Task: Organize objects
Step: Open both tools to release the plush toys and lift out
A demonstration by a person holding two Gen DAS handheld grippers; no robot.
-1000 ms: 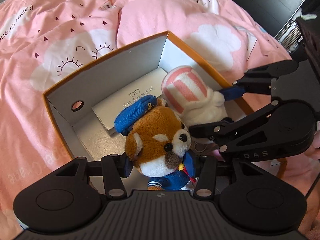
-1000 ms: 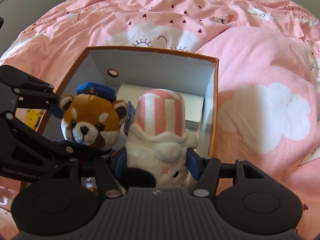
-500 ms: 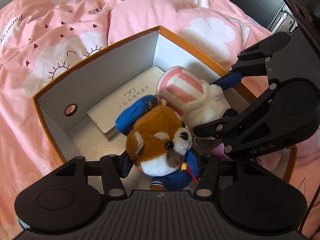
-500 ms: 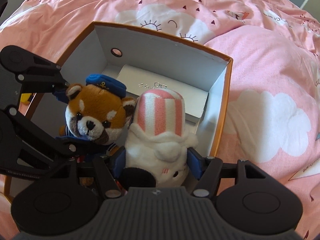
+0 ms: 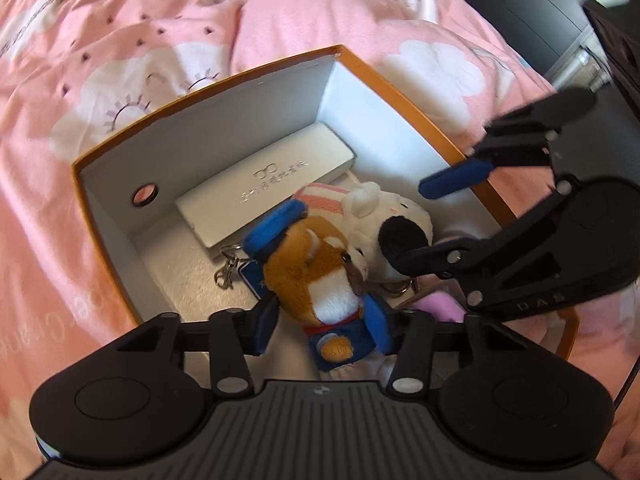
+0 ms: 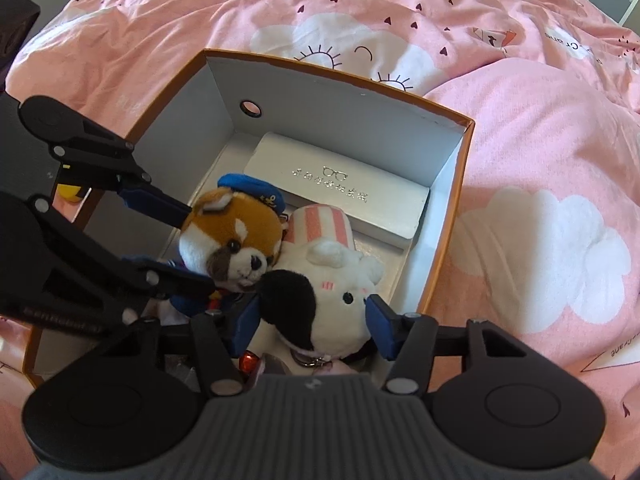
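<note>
A brown red-panda plush (image 5: 316, 276) with a blue cap and blue jacket lies in the orange box (image 5: 408, 98) with white inside walls. My left gripper (image 5: 324, 328) is open; the pads stand beside the plush's body. A white plush (image 6: 332, 292) with a pink-striped hat and a black ear lies beside it. My right gripper (image 6: 312, 320) is open around its head, pads apart from it. The panda (image 6: 232, 240) leans against the white plush (image 5: 384, 220). The right gripper (image 5: 456, 184) also shows in the left wrist view.
A flat white glasses case (image 5: 264, 184) lies along the box's far wall, also in the right wrist view (image 6: 336, 192). A metal key clasp (image 5: 224, 272) lies on the box floor. The box (image 6: 460, 168) sits on a pink patterned duvet (image 6: 540, 160). Dark furniture (image 5: 532, 12) stands at the far right.
Both plush toys have dropped lower into the box and tipped over. Both grippers have opened and let go of them.
</note>
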